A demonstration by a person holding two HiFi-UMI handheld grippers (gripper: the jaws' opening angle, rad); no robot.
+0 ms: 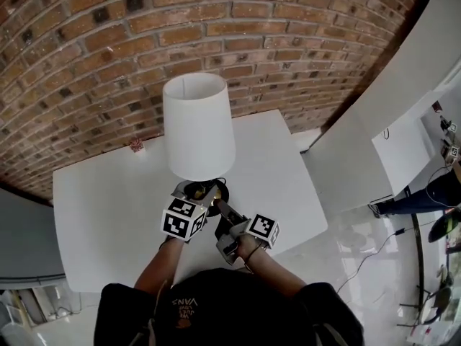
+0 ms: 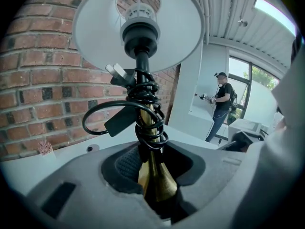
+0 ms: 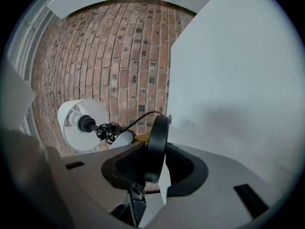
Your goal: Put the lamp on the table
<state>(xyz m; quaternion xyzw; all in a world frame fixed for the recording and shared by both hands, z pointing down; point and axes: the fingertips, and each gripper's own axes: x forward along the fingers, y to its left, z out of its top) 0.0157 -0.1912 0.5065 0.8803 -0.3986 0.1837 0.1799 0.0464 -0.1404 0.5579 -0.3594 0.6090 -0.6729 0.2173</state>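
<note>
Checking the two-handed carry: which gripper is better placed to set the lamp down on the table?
Probably left: the left gripper clamps the lamp by its brass stem over the table, while the right gripper has just its base rim.

Brass stem [image 2: 155, 175], smooth base [image 3: 157, 142], matt shade [image 1: 198, 125]
</note>
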